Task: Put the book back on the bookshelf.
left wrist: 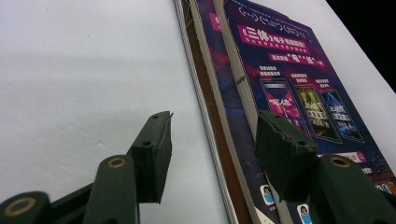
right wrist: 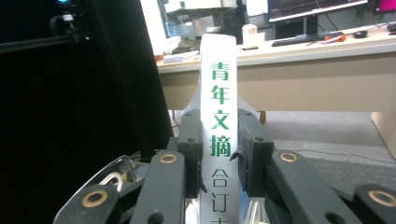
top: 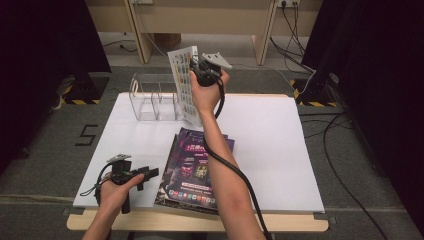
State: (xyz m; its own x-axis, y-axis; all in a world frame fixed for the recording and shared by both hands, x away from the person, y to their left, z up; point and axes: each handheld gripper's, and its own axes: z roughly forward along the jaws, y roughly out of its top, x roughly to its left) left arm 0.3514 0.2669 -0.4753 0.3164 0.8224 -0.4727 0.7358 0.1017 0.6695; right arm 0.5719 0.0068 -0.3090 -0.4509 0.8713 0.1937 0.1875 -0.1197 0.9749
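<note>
Clear acrylic rack is waiting below: right gripper, pinching 1 white book, risks catching a divider; left gripper is gaping.

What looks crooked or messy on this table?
The magazines near the front edge lie in a loose, fanned stack, edges not lined up. The right gripper holds a white book up above the clear holder. Nothing looks spilled or damaged.

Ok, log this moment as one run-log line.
right gripper: shut on white-spined book, raised above clear acrylic rack | left gripper: open, beside purple magazine stack | white table
</note>
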